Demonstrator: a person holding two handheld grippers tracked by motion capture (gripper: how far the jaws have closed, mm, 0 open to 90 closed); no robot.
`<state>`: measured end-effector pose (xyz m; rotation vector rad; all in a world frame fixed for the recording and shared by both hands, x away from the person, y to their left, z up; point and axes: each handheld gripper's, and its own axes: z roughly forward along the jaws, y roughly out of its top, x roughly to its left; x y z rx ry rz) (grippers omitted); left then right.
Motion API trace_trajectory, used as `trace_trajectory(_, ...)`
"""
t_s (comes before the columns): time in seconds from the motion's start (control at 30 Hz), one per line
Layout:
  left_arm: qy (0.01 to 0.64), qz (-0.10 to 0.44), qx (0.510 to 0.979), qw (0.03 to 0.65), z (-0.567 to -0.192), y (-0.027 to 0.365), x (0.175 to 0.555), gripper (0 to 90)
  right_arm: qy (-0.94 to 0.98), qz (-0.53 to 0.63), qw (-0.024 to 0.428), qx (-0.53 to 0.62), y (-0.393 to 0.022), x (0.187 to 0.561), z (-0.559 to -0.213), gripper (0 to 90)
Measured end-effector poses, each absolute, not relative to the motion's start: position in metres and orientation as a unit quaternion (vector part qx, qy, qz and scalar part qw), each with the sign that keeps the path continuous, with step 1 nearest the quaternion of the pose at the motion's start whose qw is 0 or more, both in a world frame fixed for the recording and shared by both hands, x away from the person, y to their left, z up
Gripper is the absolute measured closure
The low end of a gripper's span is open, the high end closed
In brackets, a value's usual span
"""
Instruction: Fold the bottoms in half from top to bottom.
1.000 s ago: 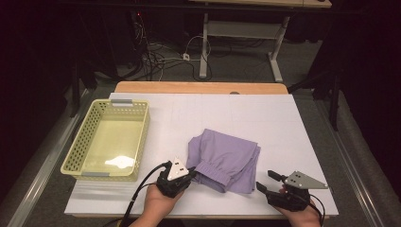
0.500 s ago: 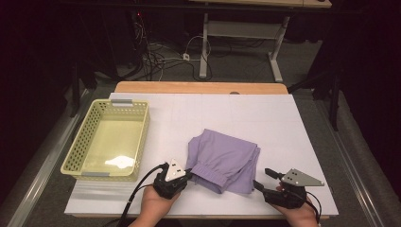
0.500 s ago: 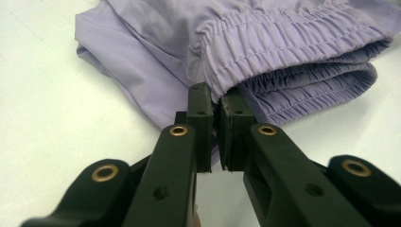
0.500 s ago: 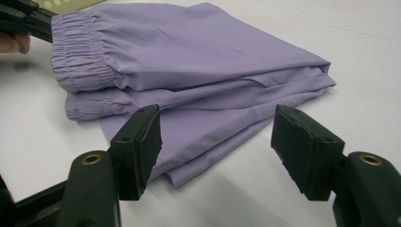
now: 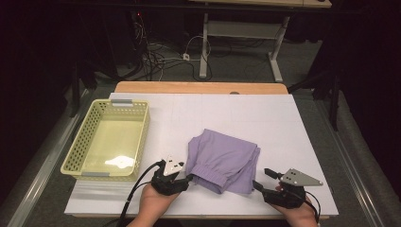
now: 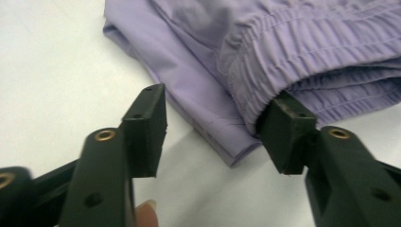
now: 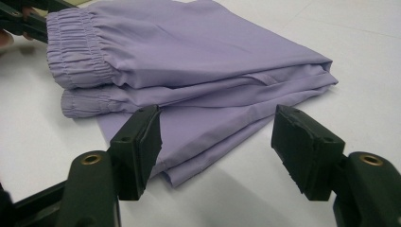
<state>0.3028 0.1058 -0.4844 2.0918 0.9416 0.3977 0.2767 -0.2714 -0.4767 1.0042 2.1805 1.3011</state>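
A folded lilac garment (image 5: 224, 158) with an elastic waistband lies on the white table sheet (image 5: 236, 113). My left gripper (image 5: 189, 177) is at its near left corner. Its jaws have just been opening and now stand apart (image 6: 217, 118), with the hem corner of the garment (image 6: 283, 42) between them. The right pad (image 6: 283, 127) rests against the waistband edge without squeezing it. At the garment's near right side, my right gripper (image 5: 262, 177) is open (image 7: 217, 137), low over the table. A folded corner of the garment (image 7: 189, 47) lies just ahead of its left jaw.
A pale yellow perforated basket (image 5: 71, 158) stands at the left of the table, with nothing in it. A wooden table edge (image 5: 198, 87) runs along the back. Beyond it are dark floor, cables and a desk frame (image 5: 205, 47).
My left hand has shifted slightly at the garment's near left corner. The garment, the basket and my right gripper sit as before.
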Motion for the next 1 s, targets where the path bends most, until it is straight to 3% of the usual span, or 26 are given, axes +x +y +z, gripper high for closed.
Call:
trace_trajectory(0.47, 0.392, 0.114, 0.835, 0.369, -0.487, 0.102, 0.306, 46.3, 0.786, 0.461, 0.206, 0.356, -0.269, 0.276, -0.478, 34.8)
trace_trajectory(0.67, 0.386, 0.093, 0.835, 0.381, -0.488, 0.099, 0.305, 62.4, 0.787, 0.459, 0.205, 0.357, -0.268, 0.277, -0.478, 34.7)
trace_trajectory(1.0, 0.360, 0.100, 0.847, 0.379, -0.488, 0.094, 0.302, 80.0, 0.788, 0.457, 0.206, 0.358, -0.267, 0.277, -0.479, 34.8)
